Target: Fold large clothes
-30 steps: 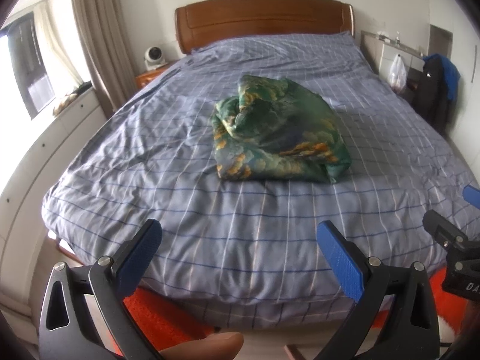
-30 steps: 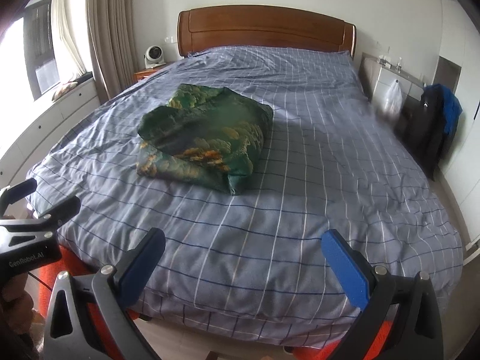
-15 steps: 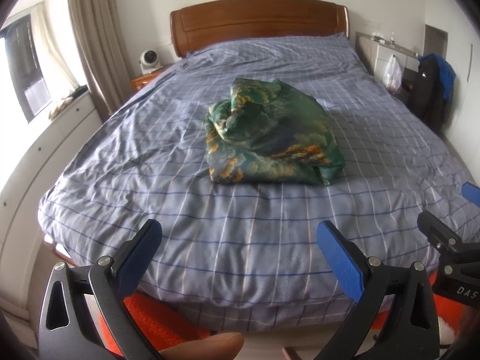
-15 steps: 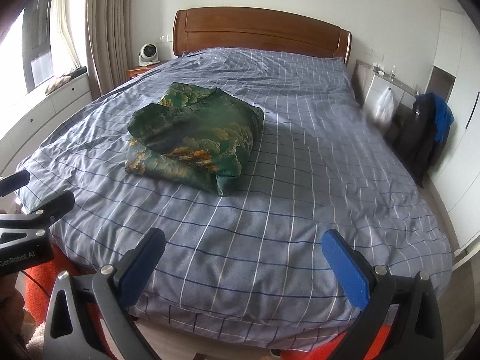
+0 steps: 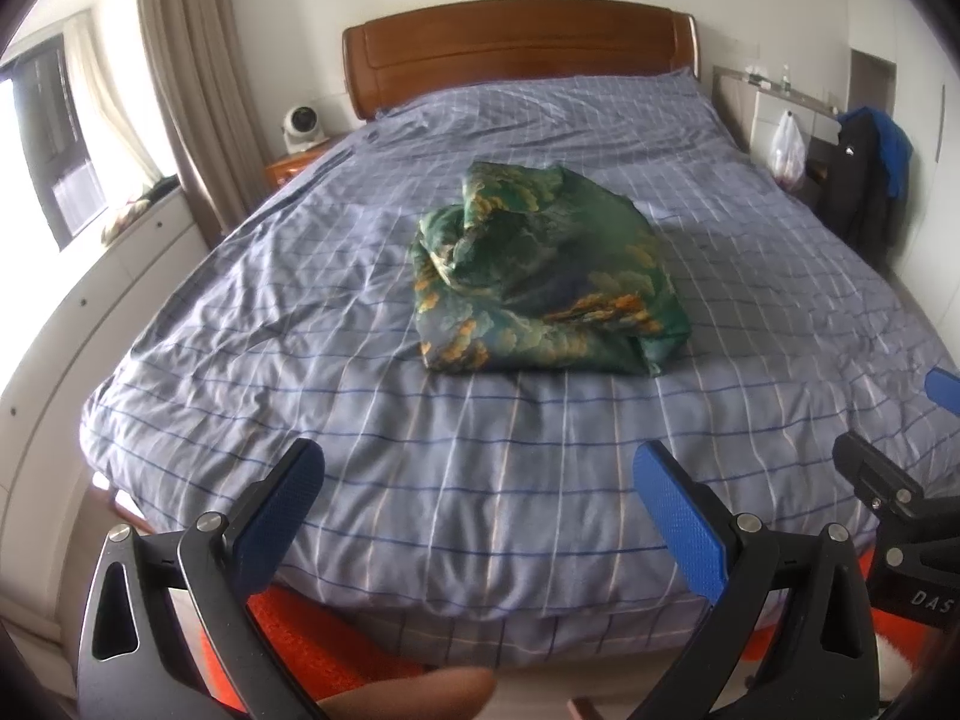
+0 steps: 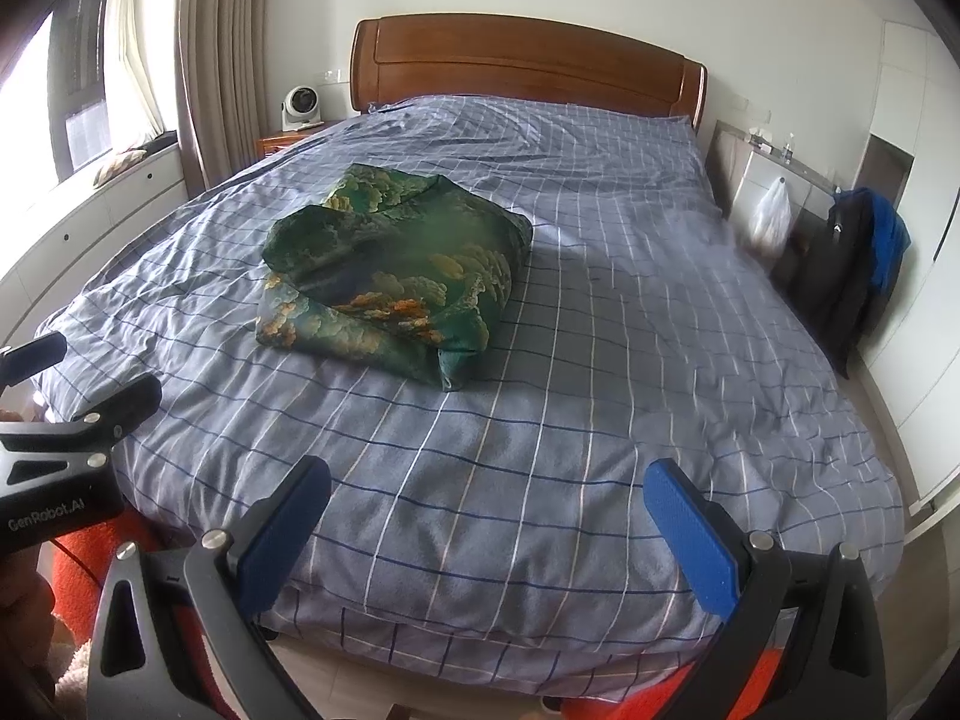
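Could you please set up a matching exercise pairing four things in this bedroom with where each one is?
Things:
1. green patterned garment
2. small white fan
3. white plastic bag
4. wooden headboard

Places:
A. hanging by the bed's right side
B. against the far wall
C. bunched on the middle of the checked duvet
D. on the nightstand by the curtain

Pairs: 1-C, 2-D, 3-A, 4-B

A green garment with gold-orange print lies loosely bundled mid-bed, its folded corner at 5 o'clock.
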`<control>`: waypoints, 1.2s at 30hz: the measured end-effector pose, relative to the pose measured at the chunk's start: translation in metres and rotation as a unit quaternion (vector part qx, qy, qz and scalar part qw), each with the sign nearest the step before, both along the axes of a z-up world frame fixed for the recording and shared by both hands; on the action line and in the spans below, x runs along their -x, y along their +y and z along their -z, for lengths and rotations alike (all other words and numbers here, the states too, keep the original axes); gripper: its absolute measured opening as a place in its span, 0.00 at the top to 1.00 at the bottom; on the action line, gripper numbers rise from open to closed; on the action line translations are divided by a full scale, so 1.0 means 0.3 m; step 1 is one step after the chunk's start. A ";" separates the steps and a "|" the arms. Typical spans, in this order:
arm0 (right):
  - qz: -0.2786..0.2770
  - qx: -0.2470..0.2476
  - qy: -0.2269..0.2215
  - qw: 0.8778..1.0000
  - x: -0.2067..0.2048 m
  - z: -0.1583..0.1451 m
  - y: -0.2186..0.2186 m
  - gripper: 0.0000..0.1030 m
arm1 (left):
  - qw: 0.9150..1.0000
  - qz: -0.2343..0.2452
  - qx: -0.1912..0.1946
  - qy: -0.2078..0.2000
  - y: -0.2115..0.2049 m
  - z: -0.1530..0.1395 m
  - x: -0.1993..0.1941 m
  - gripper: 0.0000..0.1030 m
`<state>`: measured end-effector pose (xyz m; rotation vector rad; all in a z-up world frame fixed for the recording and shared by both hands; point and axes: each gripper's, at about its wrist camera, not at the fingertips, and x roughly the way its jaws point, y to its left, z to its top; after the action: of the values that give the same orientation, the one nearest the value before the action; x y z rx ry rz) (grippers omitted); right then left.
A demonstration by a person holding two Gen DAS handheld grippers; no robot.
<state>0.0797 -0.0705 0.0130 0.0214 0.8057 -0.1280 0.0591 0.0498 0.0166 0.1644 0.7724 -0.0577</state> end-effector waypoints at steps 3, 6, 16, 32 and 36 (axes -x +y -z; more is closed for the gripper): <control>0.000 0.000 -0.002 1.000 0.005 -0.004 -0.001 0.00 | 1.000 0.001 0.001 0.002 -0.001 -0.004 0.001 0.00; 0.001 0.000 -0.003 1.000 0.006 -0.007 -0.001 0.00 | 1.000 0.003 0.002 0.004 -0.006 -0.009 0.002 0.00; -0.007 0.001 -0.002 1.000 0.009 -0.018 0.012 0.00 | 1.000 0.003 0.002 0.003 -0.012 -0.011 0.004 0.00; -0.013 0.003 -0.006 1.000 0.013 -0.031 0.021 0.00 | 1.000 0.004 0.003 -0.001 -0.016 -0.026 0.005 0.00; -0.012 0.003 -0.006 1.000 0.014 -0.032 0.021 0.00 | 1.000 0.002 0.005 0.001 -0.018 -0.025 0.004 0.00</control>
<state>0.0756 -0.0642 0.0226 0.0064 0.7933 -0.1072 0.0580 0.0444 0.0240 0.1563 0.7731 -0.0662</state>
